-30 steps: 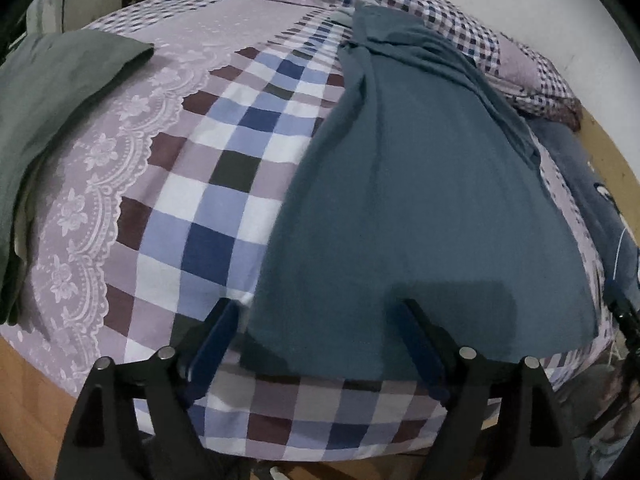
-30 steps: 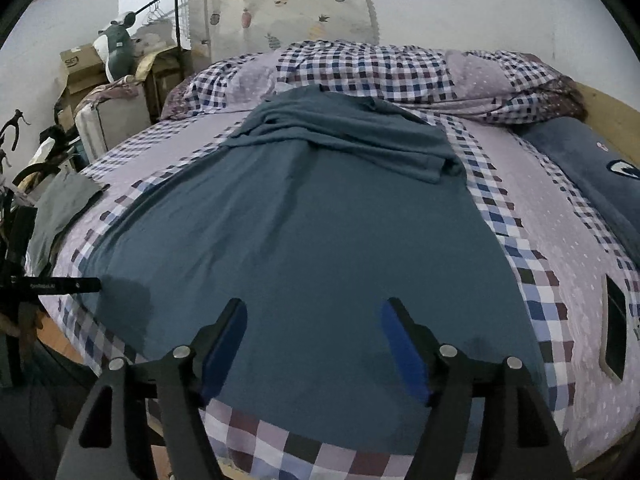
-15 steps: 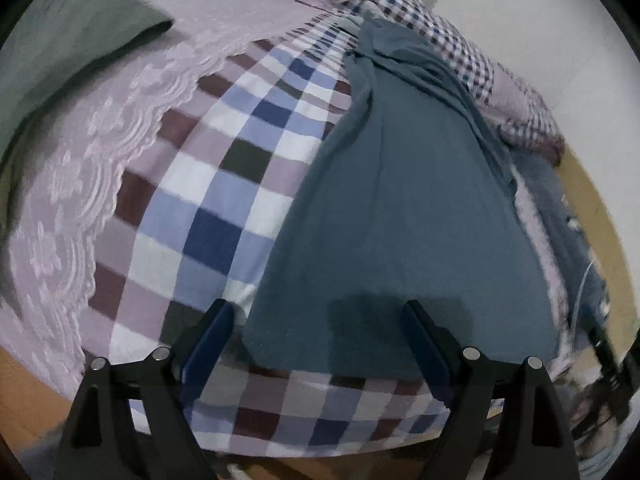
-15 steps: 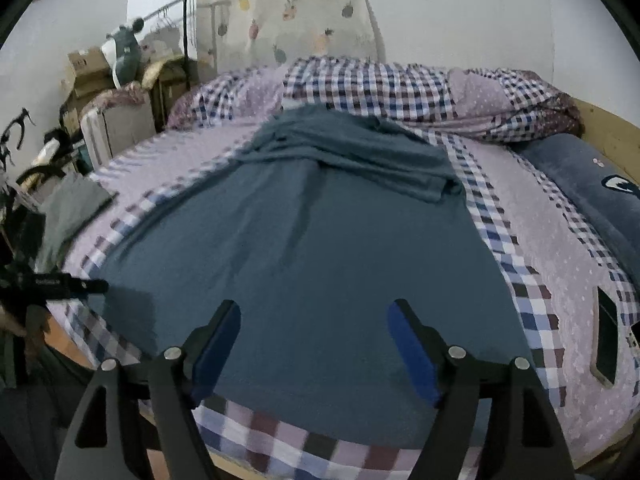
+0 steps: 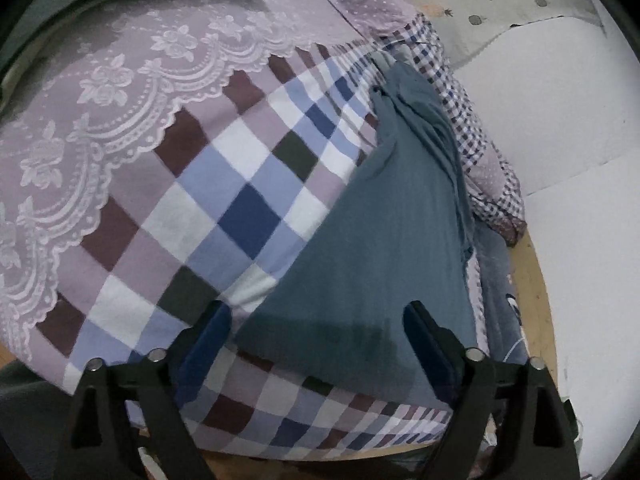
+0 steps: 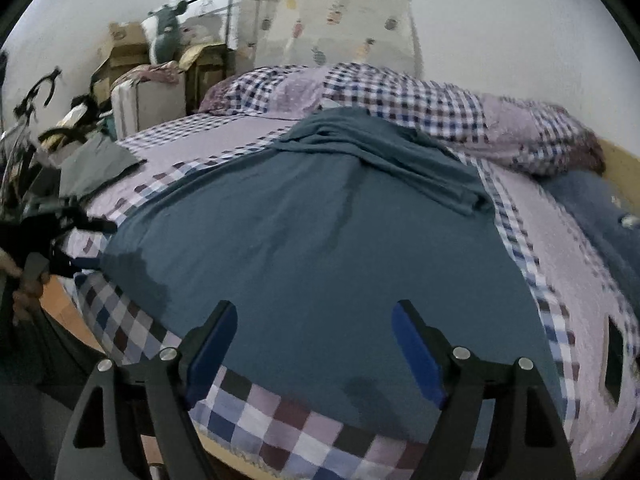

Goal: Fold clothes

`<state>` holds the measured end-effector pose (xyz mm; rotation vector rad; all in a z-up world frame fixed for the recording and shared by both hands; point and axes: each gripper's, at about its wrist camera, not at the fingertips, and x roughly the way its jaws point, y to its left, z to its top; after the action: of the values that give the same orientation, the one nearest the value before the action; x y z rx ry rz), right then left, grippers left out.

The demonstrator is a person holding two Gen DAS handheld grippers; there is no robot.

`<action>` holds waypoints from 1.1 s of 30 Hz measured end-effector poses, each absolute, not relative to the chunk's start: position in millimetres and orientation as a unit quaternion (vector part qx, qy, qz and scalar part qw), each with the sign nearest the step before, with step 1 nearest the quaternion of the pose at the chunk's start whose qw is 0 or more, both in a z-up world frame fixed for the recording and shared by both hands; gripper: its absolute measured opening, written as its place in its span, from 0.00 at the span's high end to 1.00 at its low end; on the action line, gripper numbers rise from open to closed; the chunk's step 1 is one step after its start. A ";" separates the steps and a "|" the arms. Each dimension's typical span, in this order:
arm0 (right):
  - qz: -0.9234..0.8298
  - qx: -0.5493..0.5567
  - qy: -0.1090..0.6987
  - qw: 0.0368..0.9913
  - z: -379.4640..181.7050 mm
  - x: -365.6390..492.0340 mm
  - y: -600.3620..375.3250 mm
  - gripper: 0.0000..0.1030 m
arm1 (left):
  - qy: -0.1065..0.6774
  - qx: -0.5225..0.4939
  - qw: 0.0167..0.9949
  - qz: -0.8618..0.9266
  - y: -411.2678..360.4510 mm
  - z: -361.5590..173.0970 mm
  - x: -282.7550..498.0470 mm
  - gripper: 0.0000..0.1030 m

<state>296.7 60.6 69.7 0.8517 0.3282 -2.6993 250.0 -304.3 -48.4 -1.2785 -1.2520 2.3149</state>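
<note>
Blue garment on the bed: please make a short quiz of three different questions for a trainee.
1. True or false: the left gripper is shut on the blue garment.
2. Which end of the blue garment is bunched: A near hem, B far end by the pillows?
3. Fill in: the folded grey-green garment lies on the ____ side of the bed in the right wrist view.

Key: 1 false; 2 B; 3 left.

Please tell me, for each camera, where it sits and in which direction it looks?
Left wrist: sits on the left gripper, looking across the bed from the teal garment's corner; open fingers show.
Right wrist: sits on the right gripper, facing the pillows; open fingers and a hand show.
Both share the teal garment and checked bedspread.
</note>
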 end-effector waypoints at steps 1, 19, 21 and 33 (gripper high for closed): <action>-0.936 0.291 0.127 0.151 68.3 297.5 53.7 0.19 | -0.429 -0.431 0.117 0.785 -302.4 -48.4 248.0 0.09; -0.892 0.252 0.277 0.255 17.2 320.1 -89.1 0.19 | -0.540 -0.379 0.276 0.699 -289.9 -47.9 223.8 0.09; -0.886 0.246 0.293 0.262 11.6 322.9 -100.7 0.19 | -0.549 -0.363 0.295 0.692 -288.7 -43.4 218.9 0.09; -0.879 0.212 0.335 0.265 -1.4 313.5 -152.0 0.20 | -0.591 -0.309 0.309 0.678 -305.9 -40.1 225.2 0.09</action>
<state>313.5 -152.0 -1.4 0.5714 0.9061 -2.3744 225.2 -305.9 -40.1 -0.8168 -1.5608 1.7919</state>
